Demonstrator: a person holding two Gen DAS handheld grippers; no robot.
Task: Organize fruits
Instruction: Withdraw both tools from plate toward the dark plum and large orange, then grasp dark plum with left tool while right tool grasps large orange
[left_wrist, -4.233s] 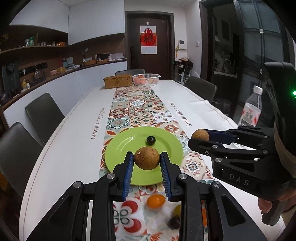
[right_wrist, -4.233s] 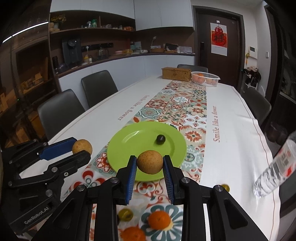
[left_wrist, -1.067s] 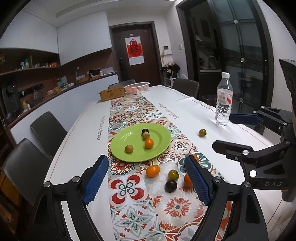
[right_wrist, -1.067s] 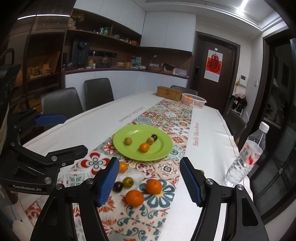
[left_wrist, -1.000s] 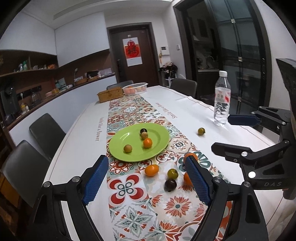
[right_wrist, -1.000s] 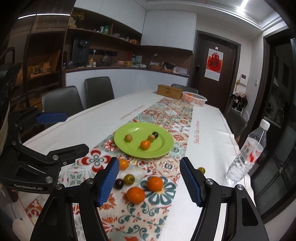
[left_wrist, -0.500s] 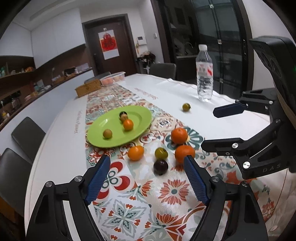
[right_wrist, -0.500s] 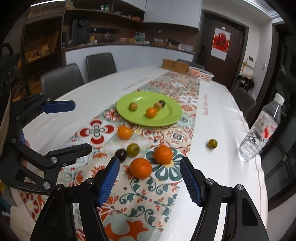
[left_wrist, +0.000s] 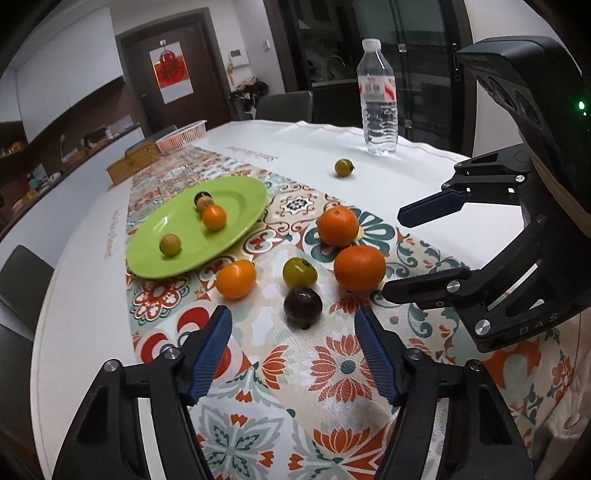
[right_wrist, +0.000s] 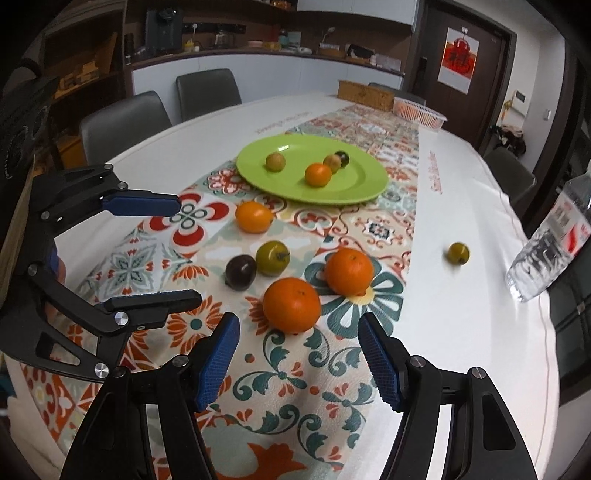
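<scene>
A green plate (left_wrist: 236, 195) (right_wrist: 354, 192) holds two brown fruits, a small orange and a dark fruit. On the patterned runner lie a dark plum (left_wrist: 303, 303) (right_wrist: 241, 272), a green fruit (left_wrist: 299, 272) (right_wrist: 272, 257), a small orange (left_wrist: 235, 278) (right_wrist: 254, 217) and two big oranges (left_wrist: 359, 268) (left_wrist: 338, 226) (right_wrist: 291, 305) (right_wrist: 349, 272). My left gripper (left_wrist: 293, 334) (right_wrist: 177, 251) is open, just short of the plum. My right gripper (right_wrist: 298, 336) (left_wrist: 400, 254) is open, just short of the nearest orange.
A lone green fruit (left_wrist: 343, 167) (right_wrist: 458, 253) lies on the white cloth near a water bottle (left_wrist: 379, 99) (right_wrist: 546, 254). A wooden box (right_wrist: 365, 92) and a white basket (right_wrist: 419, 109) stand at the far end. Grey chairs (right_wrist: 207, 92) ring the table.
Both grippers let go of the brown fruits on the plate, drew back open, then came down and forward toward the loose fruit on the runner.
</scene>
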